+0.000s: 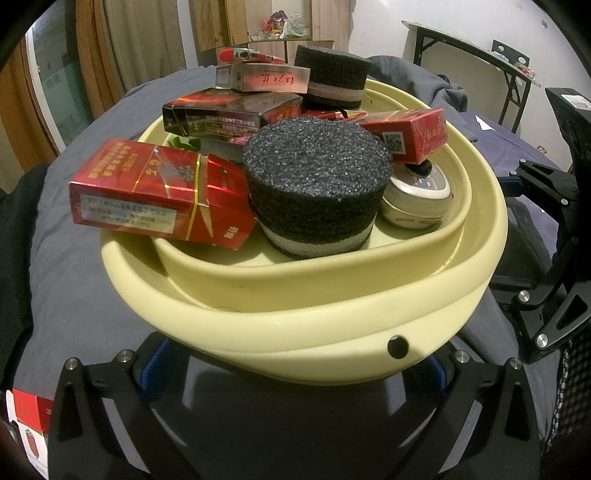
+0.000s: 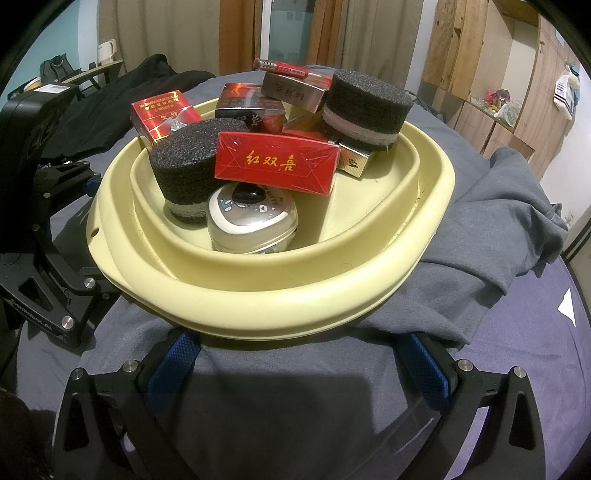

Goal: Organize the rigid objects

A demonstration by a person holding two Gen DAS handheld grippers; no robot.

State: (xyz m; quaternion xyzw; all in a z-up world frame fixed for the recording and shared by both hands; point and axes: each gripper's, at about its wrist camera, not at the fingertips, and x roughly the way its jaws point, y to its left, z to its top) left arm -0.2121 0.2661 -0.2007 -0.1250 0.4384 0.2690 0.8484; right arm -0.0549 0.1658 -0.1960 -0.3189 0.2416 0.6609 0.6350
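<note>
While grey bedding [image 2: 303, 384] covers the surface under both tools, curtains [image 2: 362, 33] and wooden cabinets [image 2: 476, 55] line the room behind. The yellow basin [image 1: 295, 332] sits just ahead of the left gripper [image 1: 295, 373], whose fingers are spread wide and released. The right gripper [image 2: 303, 358] is likewise spread, holding nothing, with the basin just beyond its fingertips. Inside lie two black foam pucks [image 1: 314, 184], at least five cigarette packs [image 2: 277, 162], one silver tin [image 2: 251, 225] and one red lighter [image 1: 247, 55].
</note>
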